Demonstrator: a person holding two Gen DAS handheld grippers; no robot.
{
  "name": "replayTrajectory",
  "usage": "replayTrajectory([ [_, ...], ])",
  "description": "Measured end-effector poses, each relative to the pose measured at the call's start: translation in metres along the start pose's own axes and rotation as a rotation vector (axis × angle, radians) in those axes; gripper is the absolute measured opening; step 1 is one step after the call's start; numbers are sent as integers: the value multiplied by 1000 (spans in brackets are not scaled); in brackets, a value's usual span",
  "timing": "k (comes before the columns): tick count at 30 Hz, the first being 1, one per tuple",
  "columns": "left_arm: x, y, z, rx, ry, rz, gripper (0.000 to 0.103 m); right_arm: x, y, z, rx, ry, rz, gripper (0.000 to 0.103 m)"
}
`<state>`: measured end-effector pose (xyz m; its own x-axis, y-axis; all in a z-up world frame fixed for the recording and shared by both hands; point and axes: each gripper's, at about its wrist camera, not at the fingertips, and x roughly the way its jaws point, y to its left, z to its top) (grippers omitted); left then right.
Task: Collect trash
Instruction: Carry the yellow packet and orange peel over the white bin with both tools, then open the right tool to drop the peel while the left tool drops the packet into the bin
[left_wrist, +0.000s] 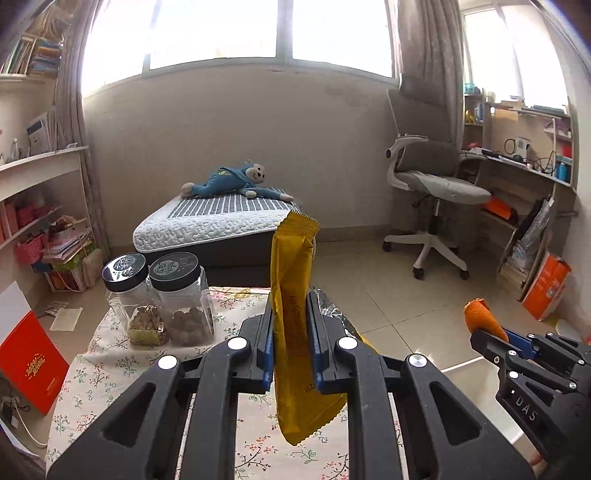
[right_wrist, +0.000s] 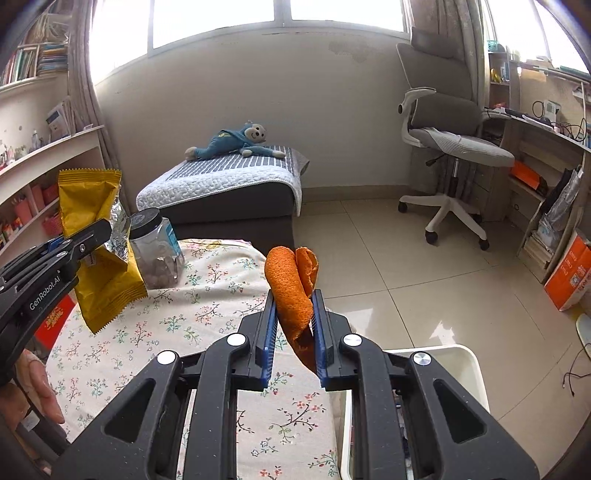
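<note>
"GenRobot.AI" stands in white on the black body of the left gripper (right_wrist: 79, 242). "DAS" stands on the right gripper (left_wrist: 487, 336) body. Print on the yellow wrapper (left_wrist: 293, 295) between the left jaws is unreadable.

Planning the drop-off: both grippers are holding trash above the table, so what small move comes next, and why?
Probably carry the right gripper, shut on the orange peel, over the white bin at the table's right edge. The left gripper clamps the yellow wrapper farther away.
</note>
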<state>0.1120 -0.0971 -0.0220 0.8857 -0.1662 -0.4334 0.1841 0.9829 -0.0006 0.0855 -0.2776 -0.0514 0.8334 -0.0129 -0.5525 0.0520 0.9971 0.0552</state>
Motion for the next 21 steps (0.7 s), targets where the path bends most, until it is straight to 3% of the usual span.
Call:
replayTrajectory([
  [9,3,-46,0,52,4,-69,16,-4,-63,-9,97,26,-133,20],
  [13,9,-70,0,48,37,-147,17,-16,-92,-16,169,12,-217,62],
  [16,16,-95,0,31,85,-231,17,-31,-116,-19,237,-31,-283,84],
  [18,19,-114,0,36,109,-285,17,-42,-131,-22,283,-61,-320,92],
  [21,22,-145,-1,46,135,-352,18,-54,-151,-27,332,-84,-382,96],
])
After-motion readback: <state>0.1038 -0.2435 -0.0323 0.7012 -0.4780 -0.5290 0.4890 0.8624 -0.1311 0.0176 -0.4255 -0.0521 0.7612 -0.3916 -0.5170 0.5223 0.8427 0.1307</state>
